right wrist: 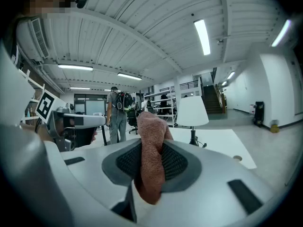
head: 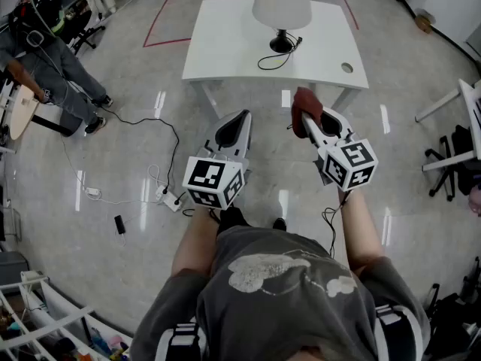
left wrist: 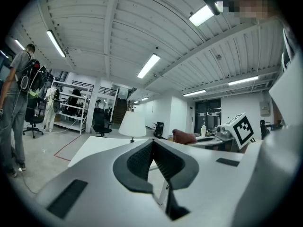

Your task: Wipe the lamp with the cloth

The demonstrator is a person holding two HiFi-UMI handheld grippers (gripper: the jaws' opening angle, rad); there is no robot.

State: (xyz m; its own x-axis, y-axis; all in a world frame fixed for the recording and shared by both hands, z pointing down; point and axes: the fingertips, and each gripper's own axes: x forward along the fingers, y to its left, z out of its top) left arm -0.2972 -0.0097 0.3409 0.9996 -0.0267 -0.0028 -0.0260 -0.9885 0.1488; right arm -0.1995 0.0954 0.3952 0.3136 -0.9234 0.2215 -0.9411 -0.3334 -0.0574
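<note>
A lamp with a white shade and black base stands on the white table ahead of me; it also shows as the lamp and lamp in the gripper views. My right gripper is shut on a reddish-brown cloth, which bulges up between its pads as the cloth. My left gripper is shut with nothing in it, jaws pressed together. Both grippers hang over the floor, short of the table's near edge.
A black cord runs from the lamp base across the table, which has a round cable hole. A person stands at far left. A power strip and cables lie on the floor. An office chair stands at right.
</note>
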